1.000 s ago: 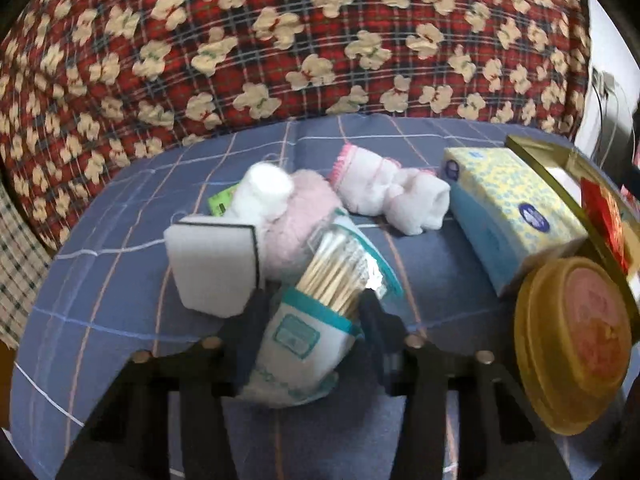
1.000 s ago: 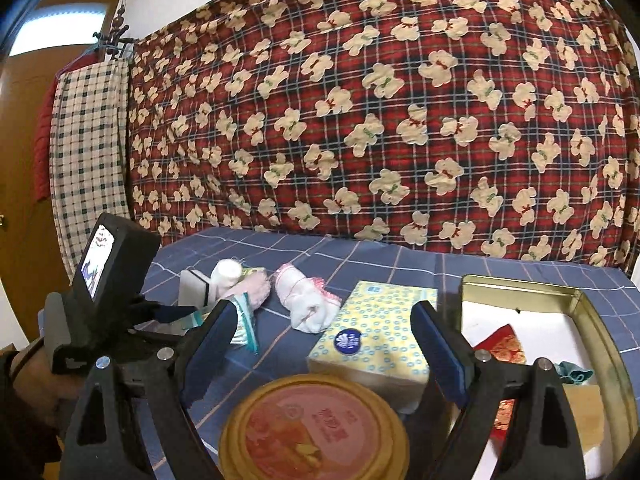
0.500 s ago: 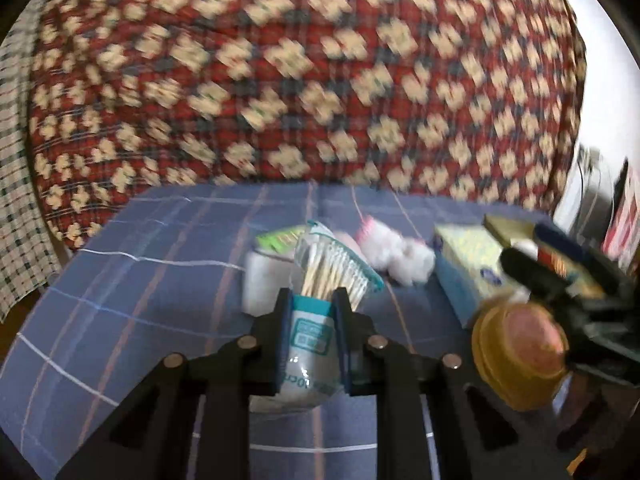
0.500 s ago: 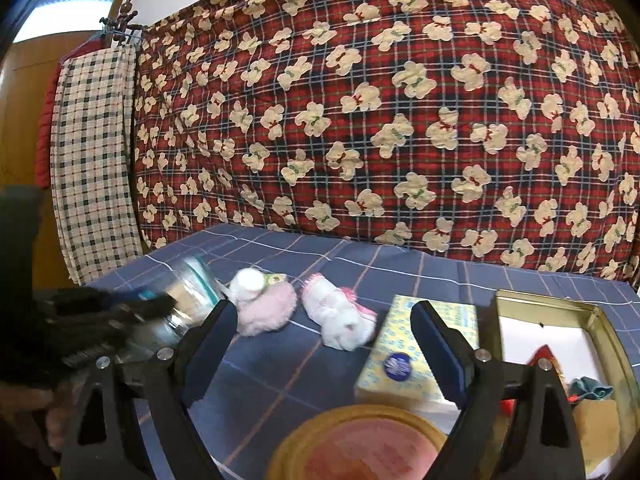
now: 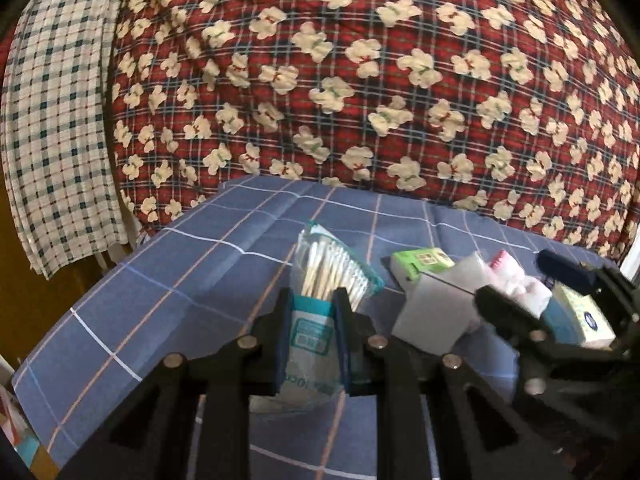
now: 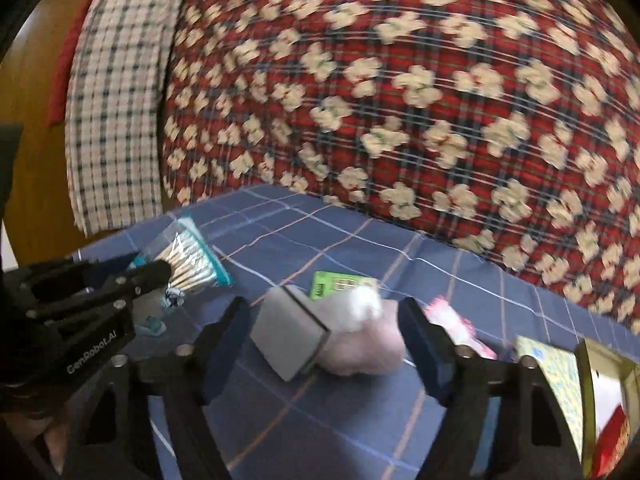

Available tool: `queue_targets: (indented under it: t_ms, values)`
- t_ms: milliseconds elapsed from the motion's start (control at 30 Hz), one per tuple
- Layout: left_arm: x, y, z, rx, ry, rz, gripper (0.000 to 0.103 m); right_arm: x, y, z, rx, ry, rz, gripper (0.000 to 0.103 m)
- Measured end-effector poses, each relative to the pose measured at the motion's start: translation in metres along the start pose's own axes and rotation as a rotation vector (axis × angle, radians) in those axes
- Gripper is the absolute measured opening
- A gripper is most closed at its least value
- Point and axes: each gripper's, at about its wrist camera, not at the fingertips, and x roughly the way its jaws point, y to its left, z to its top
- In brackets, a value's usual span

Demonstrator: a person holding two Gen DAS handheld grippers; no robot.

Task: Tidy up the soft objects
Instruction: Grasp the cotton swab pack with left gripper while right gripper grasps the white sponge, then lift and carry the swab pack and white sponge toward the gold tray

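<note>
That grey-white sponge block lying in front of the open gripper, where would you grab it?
Probably across the two broad flat faces of the sponge block, coming from the near side where the right gripper stands open. The block lies tilted, one corner toward the camera, against the pink fluffy cloth, so rolling the wrist to match seems wise.

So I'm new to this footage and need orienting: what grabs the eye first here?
The red plaid quilt with cream bears fills the background. In front, the left hand-held gripper pinches a bag of cotton swabs above the blue checked cloth; the right hand-held gripper, open, has been closing around a grey sponge block.
</note>
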Motion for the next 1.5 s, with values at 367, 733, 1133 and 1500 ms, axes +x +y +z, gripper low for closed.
queue_targets:
  t_ms: [367, 733, 1133, 1500]
  values:
    - [0.001, 0.009, -0.002, -0.012, -0.014, 0.016, 0.018, 0.051, 0.018, 0.005, -0.067, 0.1, 0.018, 0.074]
    - [0.001, 0.004, -0.001, 0.004, -0.014, 0.019, 0.018, 0.059, 0.005, -0.003, -0.008, 0.183, 0.054, 0.041]
    - [-0.003, -0.003, -0.001, 0.032, -0.043, 0.032, 0.018, 0.027, -0.002, -0.004, 0.032, 0.049, 0.078, 0.034]
    - [-0.019, -0.008, -0.003, 0.039, -0.136, 0.057, 0.018, -0.003, -0.014, -0.008, 0.09, -0.098, 0.075, 0.034]
